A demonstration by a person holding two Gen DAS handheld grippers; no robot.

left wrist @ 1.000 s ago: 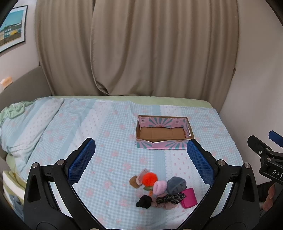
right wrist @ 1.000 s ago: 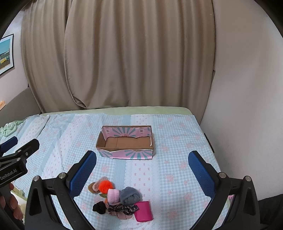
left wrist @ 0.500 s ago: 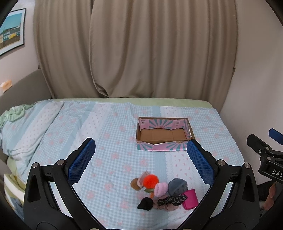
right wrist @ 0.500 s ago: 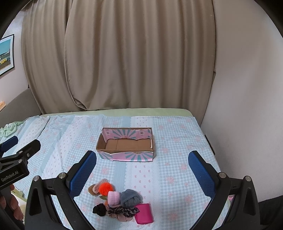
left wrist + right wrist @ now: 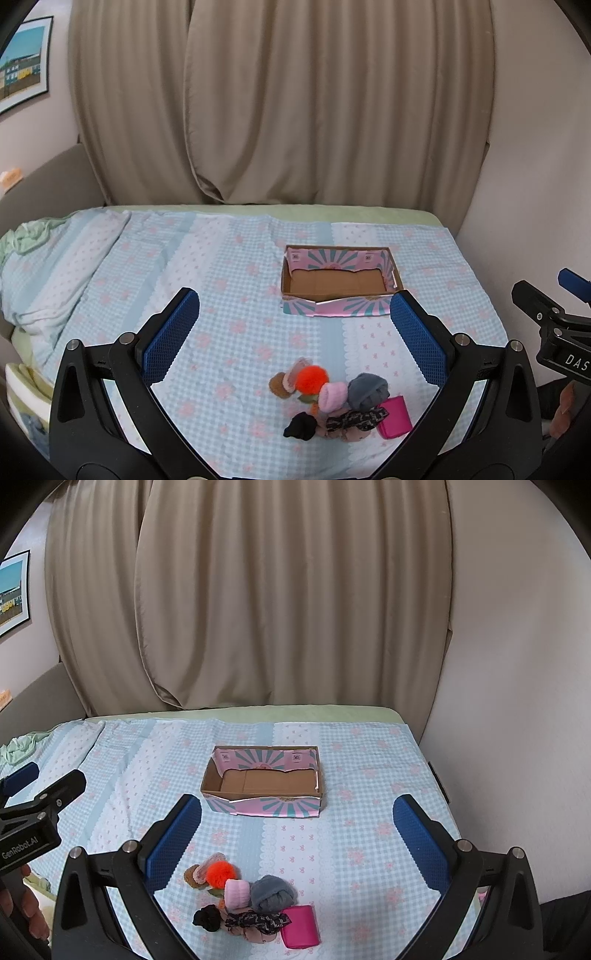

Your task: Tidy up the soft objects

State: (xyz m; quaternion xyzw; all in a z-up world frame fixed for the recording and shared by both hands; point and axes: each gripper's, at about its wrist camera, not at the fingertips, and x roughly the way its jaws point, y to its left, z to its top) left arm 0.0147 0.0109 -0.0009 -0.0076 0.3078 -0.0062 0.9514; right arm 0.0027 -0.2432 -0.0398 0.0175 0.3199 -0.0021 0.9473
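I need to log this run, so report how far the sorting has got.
Nothing is sorted yet: the cardboard box sits empty. Nothing is in hand; the left hand-held gripper and right hand-held gripper hang open above the bed. Left to do: the whole pile of soft items, orange pompom included.

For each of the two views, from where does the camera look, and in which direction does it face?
Left wrist: sits on the left tongs, facing forward over the bed to the cardboard box; right tongs show at the right edge.
Right wrist: sits on the right tongs, facing likewise; left tongs show at the left edge.
Shared: box, pile of soft objects, curtain.
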